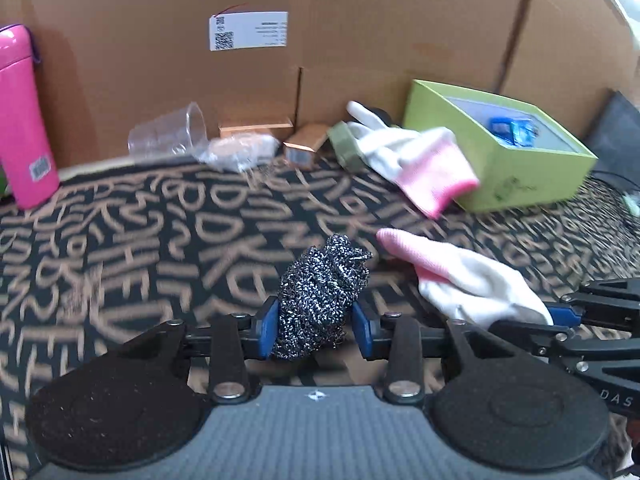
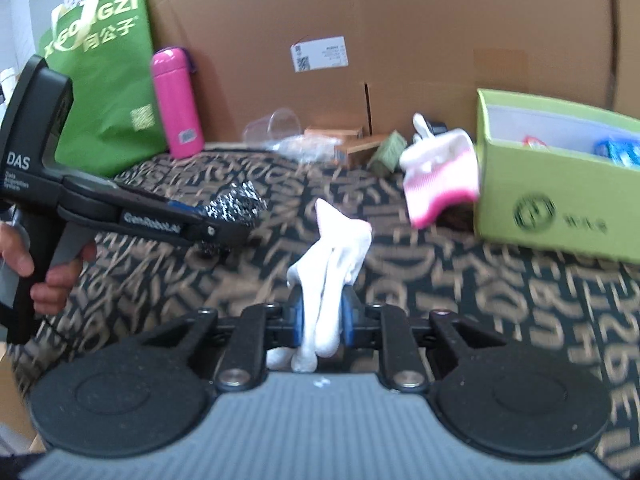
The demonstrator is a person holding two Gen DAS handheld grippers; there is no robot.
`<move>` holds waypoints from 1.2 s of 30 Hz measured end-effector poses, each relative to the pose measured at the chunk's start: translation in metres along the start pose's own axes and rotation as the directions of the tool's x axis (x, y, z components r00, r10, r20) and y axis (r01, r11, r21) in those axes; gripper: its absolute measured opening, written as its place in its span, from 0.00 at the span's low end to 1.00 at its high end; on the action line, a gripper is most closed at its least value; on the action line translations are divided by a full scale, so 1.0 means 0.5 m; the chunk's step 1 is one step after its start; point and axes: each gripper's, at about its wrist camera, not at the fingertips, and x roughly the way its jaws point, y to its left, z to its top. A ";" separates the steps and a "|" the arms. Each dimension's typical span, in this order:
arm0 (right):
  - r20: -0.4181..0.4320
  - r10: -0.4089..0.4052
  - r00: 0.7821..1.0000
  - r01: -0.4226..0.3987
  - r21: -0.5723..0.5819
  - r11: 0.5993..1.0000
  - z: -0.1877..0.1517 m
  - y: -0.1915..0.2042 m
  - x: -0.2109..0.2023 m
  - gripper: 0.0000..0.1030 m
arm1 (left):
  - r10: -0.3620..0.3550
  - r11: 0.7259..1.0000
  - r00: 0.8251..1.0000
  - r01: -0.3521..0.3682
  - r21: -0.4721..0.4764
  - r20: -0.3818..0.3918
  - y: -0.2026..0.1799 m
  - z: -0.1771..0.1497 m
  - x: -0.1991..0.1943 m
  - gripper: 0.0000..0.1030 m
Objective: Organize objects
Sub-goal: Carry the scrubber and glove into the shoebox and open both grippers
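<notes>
My left gripper [image 1: 316,326] is shut on a steel wool scrubber [image 1: 320,300] and holds it above the patterned cloth; it also shows in the right wrist view [image 2: 236,208]. My right gripper [image 2: 322,326] is shut on a white glove with a pink cuff [image 2: 334,256], which also shows in the left wrist view [image 1: 468,276]. A second white and pink glove [image 1: 416,160] lies against the green box [image 1: 520,176], which holds blue packets [image 1: 514,130]. The same glove [image 2: 438,176] and box [image 2: 560,208] show in the right wrist view.
A pink bottle [image 1: 24,120] stands at the left. A tipped clear cup [image 1: 170,132], a plastic wrap [image 1: 240,150], small cardboard boxes [image 1: 306,146] and an olive block [image 1: 346,146] lie along the cardboard wall [image 1: 360,32]. A green bag [image 2: 104,80] stands at the far left.
</notes>
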 end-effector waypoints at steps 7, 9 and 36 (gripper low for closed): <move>0.019 -0.089 0.996 0.090 -0.054 0.994 -0.049 0.012 -0.064 0.55 | 0.039 0.999 0.999 -0.040 0.034 0.013 -0.034 -0.046 -0.019 0.65; 0.044 -0.089 0.995 0.091 -0.048 0.995 -0.048 0.011 -0.073 0.57 | 0.052 0.998 0.999 -0.053 0.015 0.015 -0.033 -0.051 -0.024 0.68; -0.028 -0.002 1.000 0.001 -0.026 1.000 -0.029 -0.005 0.022 0.22 | -0.063 0.997 0.998 0.062 0.036 0.031 -0.033 -0.024 0.041 0.55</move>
